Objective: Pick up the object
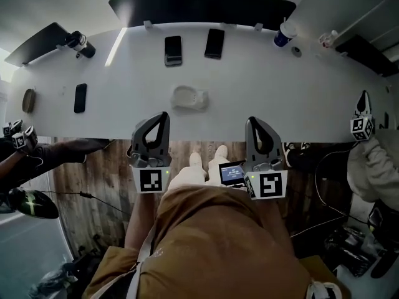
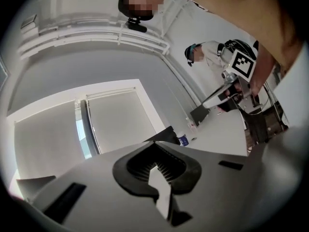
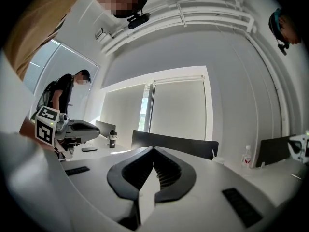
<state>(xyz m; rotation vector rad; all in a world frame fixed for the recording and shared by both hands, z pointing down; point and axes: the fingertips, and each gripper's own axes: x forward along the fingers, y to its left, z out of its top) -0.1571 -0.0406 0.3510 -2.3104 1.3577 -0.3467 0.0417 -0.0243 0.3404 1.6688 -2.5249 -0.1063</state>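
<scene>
- Way out to the left of the left tool (image 1: 163,120) there's a brown oval thing (image 1: 28,100) and a lone phone (image 1: 80,98), both flat on the white bench (image 1: 268,86). Someone else's marker cube (image 1: 19,136) pokes in at the edge too.
- The left tool is clenched tight: jaws pressed together, nothing between them. It sits at the near edge of the bench and points level across it.
- The white object (image 1: 189,98) is ahead of both tools, in the gap between them, maybe a touch nearer the left tool's line. It's clear of both. It's a lumpy white thing on a white top and I honestly can't tell what it is. Since it's dead centre, I'm guessing it's the thing to pick up.
- Further out past it, a far phone (image 1: 173,50) and a second far phone (image 1: 214,43) lie side by side, near a black monitor (image 1: 199,5).
- The right tool (image 1: 252,124) is the same story, clamped closed and empty. A small lit screen (image 1: 232,173) sits just to its left, low down.
- Off ahead and right of the right tool is a cup (image 1: 283,34). Another person's tool (image 1: 362,124) is at the far right edge.
- Progress-wise it looks like basically zero. The object is untouched on the bench. Whichever tool goes for it needs to spread its jaws, reach in, close on it and lift.
</scene>
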